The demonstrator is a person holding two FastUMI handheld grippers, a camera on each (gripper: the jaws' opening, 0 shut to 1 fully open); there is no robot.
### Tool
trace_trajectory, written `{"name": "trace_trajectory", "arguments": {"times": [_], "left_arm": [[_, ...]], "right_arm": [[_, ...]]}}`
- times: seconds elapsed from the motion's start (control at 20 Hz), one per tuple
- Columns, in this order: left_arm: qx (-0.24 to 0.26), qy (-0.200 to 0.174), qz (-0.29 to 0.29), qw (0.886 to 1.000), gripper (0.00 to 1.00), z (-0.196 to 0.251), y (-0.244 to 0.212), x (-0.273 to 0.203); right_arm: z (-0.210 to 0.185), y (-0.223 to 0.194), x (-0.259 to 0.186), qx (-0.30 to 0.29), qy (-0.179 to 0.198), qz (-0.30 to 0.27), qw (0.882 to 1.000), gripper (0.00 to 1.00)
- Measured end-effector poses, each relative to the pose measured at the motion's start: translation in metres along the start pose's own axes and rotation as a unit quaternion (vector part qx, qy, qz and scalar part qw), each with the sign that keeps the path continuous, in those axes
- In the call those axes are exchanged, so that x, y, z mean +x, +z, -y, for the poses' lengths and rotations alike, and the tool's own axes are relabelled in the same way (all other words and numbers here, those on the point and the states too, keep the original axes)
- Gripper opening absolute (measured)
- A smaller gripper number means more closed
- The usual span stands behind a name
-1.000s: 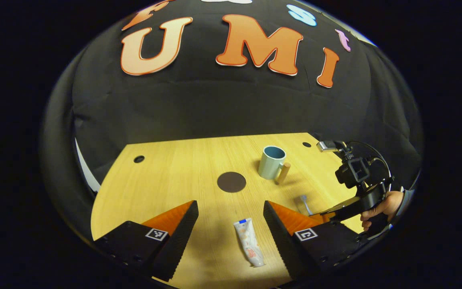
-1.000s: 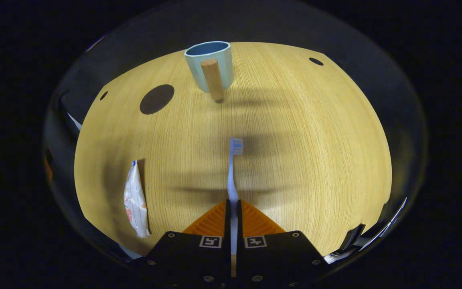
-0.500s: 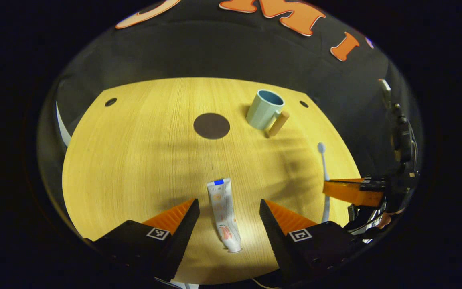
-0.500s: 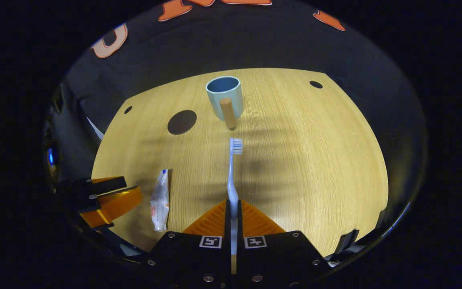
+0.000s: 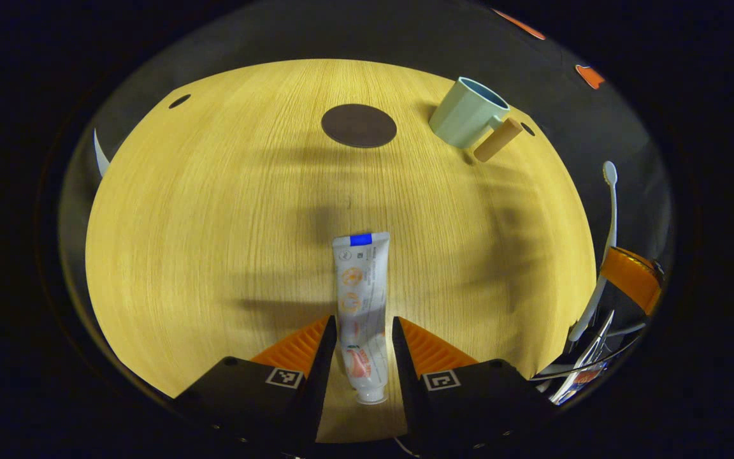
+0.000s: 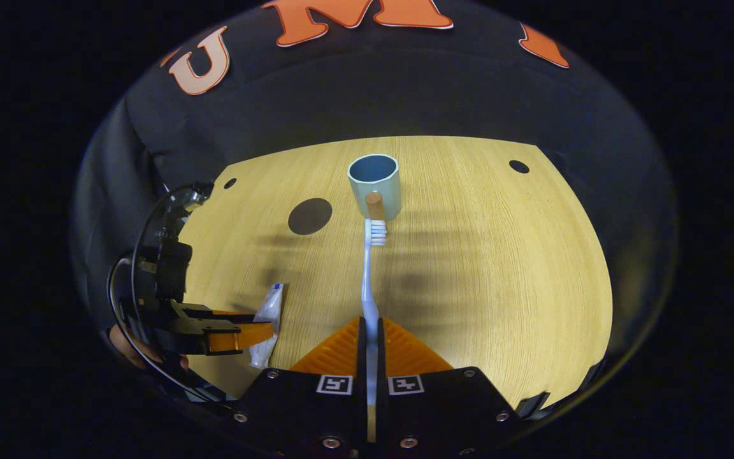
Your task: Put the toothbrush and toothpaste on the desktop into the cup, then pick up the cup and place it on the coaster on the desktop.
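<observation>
The white toothpaste tube (image 5: 362,299) lies flat on the wooden desk (image 5: 214,223), and my left gripper (image 5: 364,322) is shut on its lower half, one finger against each side. My right gripper (image 6: 370,325) is shut on the handle of the pale blue toothbrush (image 6: 368,274), held above the desk with its bristle head just short of the cup's wooden handle. The light blue cup (image 6: 374,185) stands upright at the far side, with the dark round coaster (image 6: 309,216) to its left. In the left gripper view the cup (image 5: 466,113), coaster (image 5: 359,125) and raised toothbrush (image 5: 606,223) lie ahead and to the right.
Small dark holes sit near the desk's far corners (image 5: 179,101) (image 6: 518,166). Black cloth closes off the back of the booth. In the right gripper view the left gripper (image 6: 249,335) and the hand holding it (image 6: 128,347) are at the lower left.
My left gripper dropped over the toothpaste and its fingers closed in from wide open onto the tube. My right gripper lifted the toothbrush and carried it closer to the cup.
</observation>
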State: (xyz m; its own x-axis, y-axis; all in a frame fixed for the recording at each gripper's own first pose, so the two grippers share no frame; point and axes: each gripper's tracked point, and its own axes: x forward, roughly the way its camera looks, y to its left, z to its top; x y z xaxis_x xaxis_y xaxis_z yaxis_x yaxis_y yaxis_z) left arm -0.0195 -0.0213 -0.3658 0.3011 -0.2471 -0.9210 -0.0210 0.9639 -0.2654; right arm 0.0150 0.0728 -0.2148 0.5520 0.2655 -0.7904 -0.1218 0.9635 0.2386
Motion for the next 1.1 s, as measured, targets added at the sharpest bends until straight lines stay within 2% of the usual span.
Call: {"name": "trace_trajectory", "arguments": {"times": [0.05,0.1,0.2,0.3,0.45,0.6,0.9,1.1], "left_arm": [[0.002,0.008,-0.003,1.000,0.53,-0.004,0.000,0.001],[-0.003,0.012,-0.004,1.000,0.49,-0.004,0.003,0.001],[-0.007,0.009,-0.010,1.000,0.33,-0.003,0.006,0.006],[0.000,0.007,-0.018,1.000,0.34,-0.001,0.014,0.006],[0.016,-0.010,-0.016,1.000,0.26,0.008,0.032,0.009],[0.019,-0.043,-0.006,0.999,0.10,0.022,0.054,0.010],[0.010,-0.062,0.006,0.998,0.06,0.024,0.055,0.010],[-0.001,-0.057,0.028,0.998,0.04,0.025,0.058,0.000]], "right_arm": [[-0.001,-0.001,0.000,-0.001,0.004,-0.005,1.000,0.06],[-0.001,-0.001,-0.001,-0.002,0.009,-0.007,1.000,0.06],[0.001,0.000,0.001,-0.007,0.016,-0.007,1.000,0.06],[0.001,0.000,0.002,-0.008,0.020,-0.009,1.000,0.06],[0.001,0.000,0.002,-0.007,0.024,-0.010,1.000,0.06],[0.003,0.003,0.007,-0.006,0.028,-0.005,1.000,0.06],[0.010,0.006,0.015,-0.009,0.026,0.001,1.000,0.06],[0.018,0.017,0.021,-0.003,0.027,0.027,0.999,0.06]]}}
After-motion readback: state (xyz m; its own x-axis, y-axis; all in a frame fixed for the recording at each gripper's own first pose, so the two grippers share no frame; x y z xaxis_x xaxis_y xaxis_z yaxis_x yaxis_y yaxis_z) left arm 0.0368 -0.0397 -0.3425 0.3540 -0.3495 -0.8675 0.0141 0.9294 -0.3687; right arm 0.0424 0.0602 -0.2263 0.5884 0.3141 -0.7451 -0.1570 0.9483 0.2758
